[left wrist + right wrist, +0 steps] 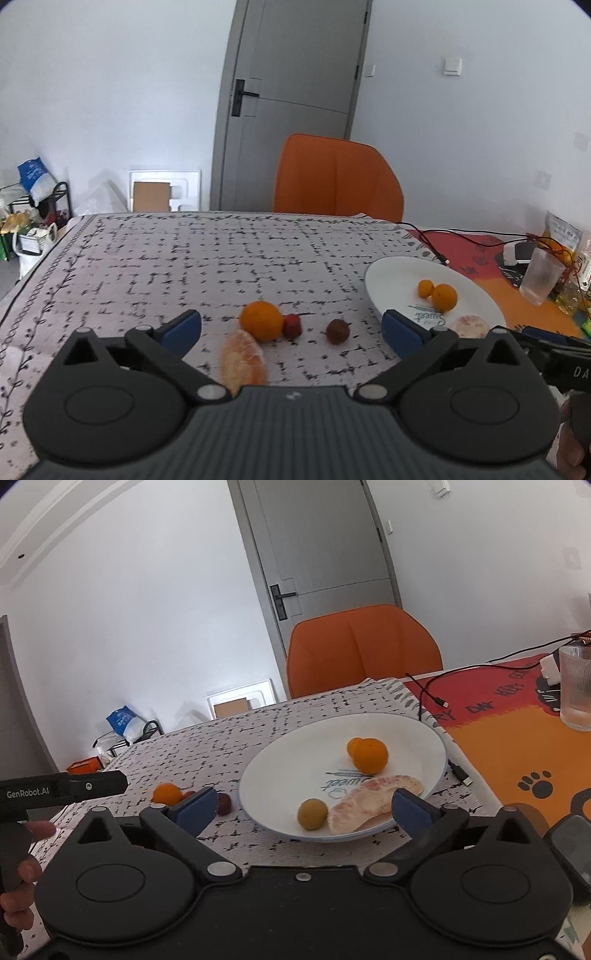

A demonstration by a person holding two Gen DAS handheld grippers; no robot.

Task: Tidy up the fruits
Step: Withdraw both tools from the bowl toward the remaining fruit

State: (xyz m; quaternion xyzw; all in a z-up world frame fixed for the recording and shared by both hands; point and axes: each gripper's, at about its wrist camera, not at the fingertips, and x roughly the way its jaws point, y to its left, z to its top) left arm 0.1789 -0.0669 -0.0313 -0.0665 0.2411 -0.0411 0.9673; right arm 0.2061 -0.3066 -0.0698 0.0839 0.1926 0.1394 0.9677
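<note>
On the tablecloth, ahead of the left gripper (pixel 291 330) (jaws spread, empty): orange (pixel 261 320), nearer than right gripper (pixel 303 808), likewise spread.

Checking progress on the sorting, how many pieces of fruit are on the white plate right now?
4 on the white plate: orange, smaller orange fruit touching it behind, yellowish round fruit and peeled citrus segment at the near rim.

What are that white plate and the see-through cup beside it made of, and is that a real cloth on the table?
The plate looks like glazed ceramic: smooth, glossy white, with printed lettering. The cup is clear and vertically ribbed, so glass or hard plastic; the look leaves that open. The table covering appears to be matte woven fabric with a printed black pattern and no shine, though a coated cloth cannot be ruled out.
</note>
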